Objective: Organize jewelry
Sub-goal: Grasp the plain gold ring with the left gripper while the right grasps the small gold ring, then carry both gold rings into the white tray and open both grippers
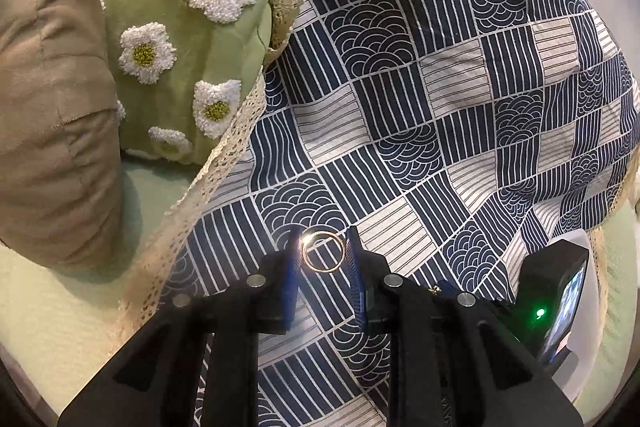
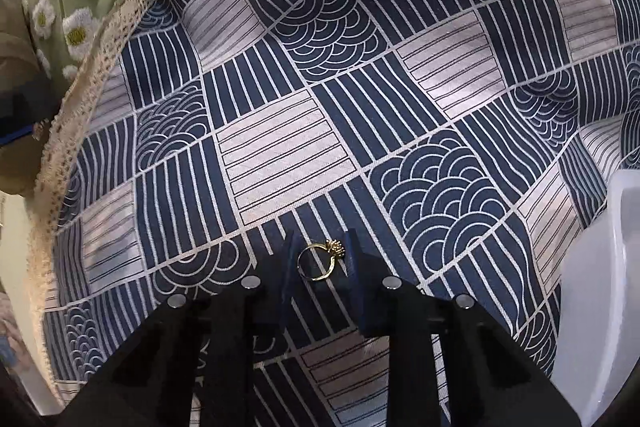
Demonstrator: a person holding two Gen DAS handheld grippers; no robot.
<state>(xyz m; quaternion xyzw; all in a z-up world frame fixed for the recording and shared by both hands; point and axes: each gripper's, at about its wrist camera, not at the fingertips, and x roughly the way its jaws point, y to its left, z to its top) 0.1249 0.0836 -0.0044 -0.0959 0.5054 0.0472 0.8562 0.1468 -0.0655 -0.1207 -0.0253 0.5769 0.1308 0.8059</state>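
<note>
In the left wrist view a plain gold ring (image 1: 323, 251) sits between the blue pads of my left gripper (image 1: 324, 253), which touch it on both sides over the navy patterned cloth (image 1: 400, 107). In the right wrist view a gold ring with a small crown-like setting (image 2: 320, 261) sits between the pads of my right gripper (image 2: 320, 263), which close on it over the same cloth (image 2: 320, 87). The right gripper's body (image 1: 556, 291) shows at the lower right of the left wrist view.
A green daisy cushion (image 1: 180, 27) and a tan cushion (image 1: 52, 107) lie at the left. A lace trim (image 1: 224, 155) edges the cloth. A white translucent container (image 2: 600, 287) stands at the right, also behind the right gripper (image 1: 588, 347).
</note>
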